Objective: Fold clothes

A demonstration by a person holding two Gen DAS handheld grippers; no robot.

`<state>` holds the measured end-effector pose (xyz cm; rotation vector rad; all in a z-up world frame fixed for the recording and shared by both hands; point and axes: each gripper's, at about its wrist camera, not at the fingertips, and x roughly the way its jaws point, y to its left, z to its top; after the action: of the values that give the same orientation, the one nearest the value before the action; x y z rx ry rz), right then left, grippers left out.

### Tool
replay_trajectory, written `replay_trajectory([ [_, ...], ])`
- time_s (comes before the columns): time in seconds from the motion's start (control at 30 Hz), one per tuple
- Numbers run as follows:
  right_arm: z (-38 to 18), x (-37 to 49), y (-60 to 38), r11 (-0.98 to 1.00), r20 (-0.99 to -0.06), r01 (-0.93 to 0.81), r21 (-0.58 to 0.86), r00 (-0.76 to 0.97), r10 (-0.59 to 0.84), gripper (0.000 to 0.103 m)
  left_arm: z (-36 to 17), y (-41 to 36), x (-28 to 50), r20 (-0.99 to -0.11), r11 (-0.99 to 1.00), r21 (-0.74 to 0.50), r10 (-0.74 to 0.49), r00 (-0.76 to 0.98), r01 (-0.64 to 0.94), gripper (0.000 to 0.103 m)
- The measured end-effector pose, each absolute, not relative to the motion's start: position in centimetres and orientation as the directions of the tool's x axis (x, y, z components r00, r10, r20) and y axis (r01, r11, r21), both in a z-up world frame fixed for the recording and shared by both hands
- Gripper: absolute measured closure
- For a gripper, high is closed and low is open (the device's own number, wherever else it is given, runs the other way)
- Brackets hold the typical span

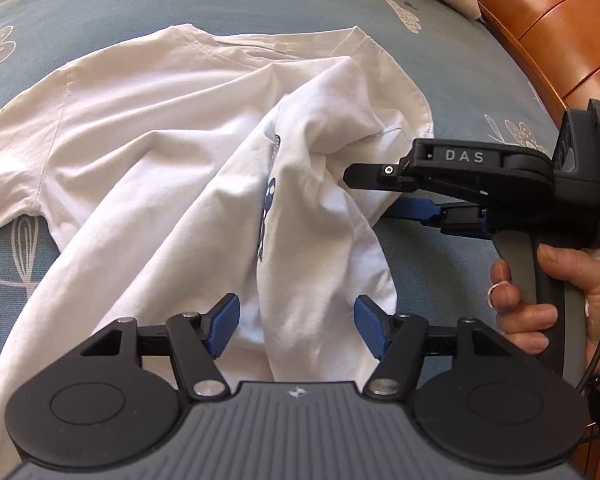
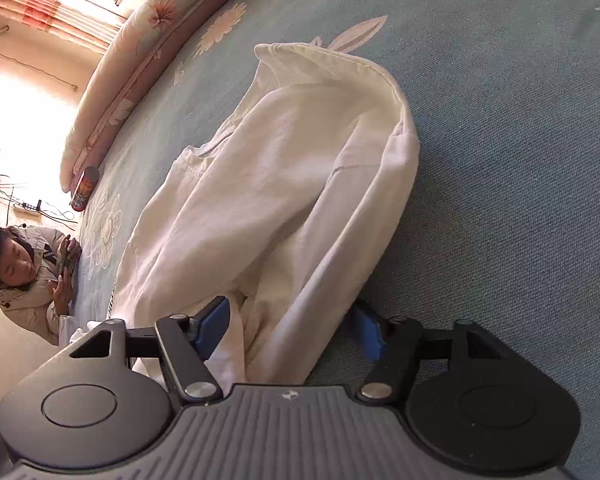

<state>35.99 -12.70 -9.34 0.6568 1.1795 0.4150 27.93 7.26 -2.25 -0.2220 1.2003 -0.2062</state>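
The white T-shirt (image 1: 148, 152) lies on the blue-grey flowered bedspread (image 1: 100, 8), collar end flat and spread. One side and its hem are pulled up and over the middle in a loose, rumpled ridge, so the fold looks partly made: that flap wants laying smooth, and the far sleeve lies out to the side, unfolded.

The left gripper (image 1: 296, 326) has its blue pads spread wide with the near end of that ridge between them, not pinched. The right gripper (image 1: 374, 194), held in a hand (image 1: 540, 300), stands at the shirt's right edge with its jaws apart and cloth bunched between them.

The shirt is thin, soft cotton with fine creases and a small blue print (image 1: 266, 216) showing in the fold. The bedspread looks coarser, matte weave.
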Motion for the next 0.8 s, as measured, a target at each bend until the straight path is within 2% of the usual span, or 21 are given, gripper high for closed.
replay_trajectory([
  [0.03, -9.5, 36.0, -12.9, 0.745, -0.713, 0.052, 0.665, 0.34, 0.613, 0.081, -2.2, 7.3, 27.9, -0.896, 0.96, -0.278, -0.275, 0.349, 0.041, 0.039],
  [0.07, -9.7, 35.9, -13.1, 0.744, -0.716, 0.068, 0.665, 0.341, 0.609, 0.089, -2.2, 7.3, 27.8, -0.896, 0.96, -0.278, -0.275, 0.349, 0.043, 0.039],
  [0.17, -10.0, 35.7, -13.5, 0.746, -0.726, 0.098, 0.658, 0.345, 0.595, 0.092, -2.0, 7.3, 27.7, -0.895, 0.959, -0.278, -0.276, 0.35, 0.046, 0.039],
  [0.4, -6.3, 35.6, -14.0, 0.839, -0.762, -0.01, 0.544, 0.414, 0.499, 0.098, -1.7, 7.3, 27.4, -0.893, 0.96, -0.277, -0.276, 0.355, 0.05, 0.039],
  [0.53, -5.5, 36.3, -15.0, 0.835, -0.756, -0.024, 0.55, 0.41, 0.51, 0.098, -1.6, 7.3, 27.3, -0.891, 0.959, -0.277, -0.276, 0.36, 0.05, 0.039],
  [0.67, -6.9, 36.7, -14.9, 0.802, -0.754, 0.007, 0.598, 0.347, 0.559, 0.086, -1.5, 6.9, 27.4, -0.888, 0.958, -0.281, -0.279, 0.366, 0.049, 0.039],
  [0.8, -8.9, 36.3, -14.2, 0.75, -0.729, 0.067, 0.658, 0.309, 0.611, 0.086, -1.3, 6.5, 27.6, -0.884, 0.957, -0.286, -0.284, 0.371, 0.053, 0.039],
])
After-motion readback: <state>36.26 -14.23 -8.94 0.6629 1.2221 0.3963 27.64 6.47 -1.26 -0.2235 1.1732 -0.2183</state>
